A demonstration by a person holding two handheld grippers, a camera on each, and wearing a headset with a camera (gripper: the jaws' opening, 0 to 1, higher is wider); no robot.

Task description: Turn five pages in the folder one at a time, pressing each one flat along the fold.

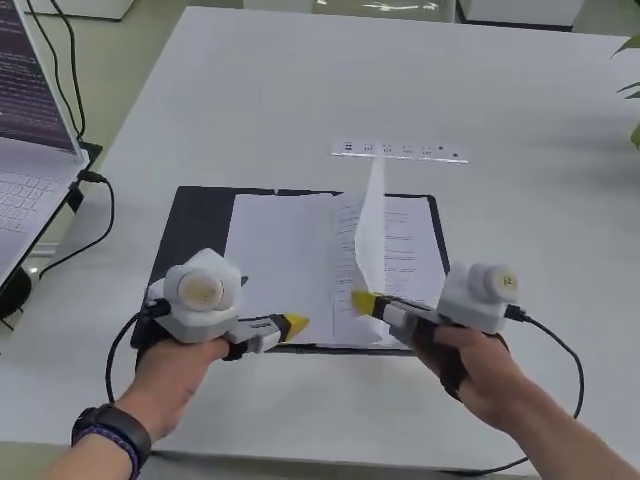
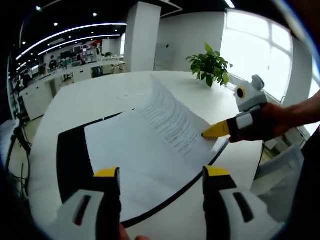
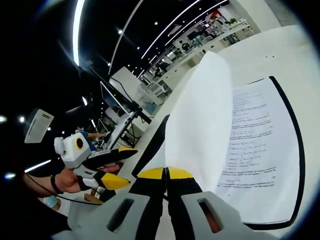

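Head view: one page stands mid-turn, pinched by the right gripper.

The lifted page [image 1: 371, 235] rises on edge straight ahead of the right gripper [image 1: 362, 300], whose jaws are closed tight on its near edge. The fold of the open folder [image 1: 200, 230] runs forward, away from that gripper, and the left-hand pages [image 1: 275, 270] lie flat to its left. To land, I judge the sheet must swing leftward across the fold, toward the left gripper [image 1: 295, 325], the nearer one for pressing. That gripper hovers over the folder's near edge, jaws wide apart, gripping nothing. Beyond both spreads the white table [image 1: 300, 80], with a laptop [image 1: 25, 150] far to the left.
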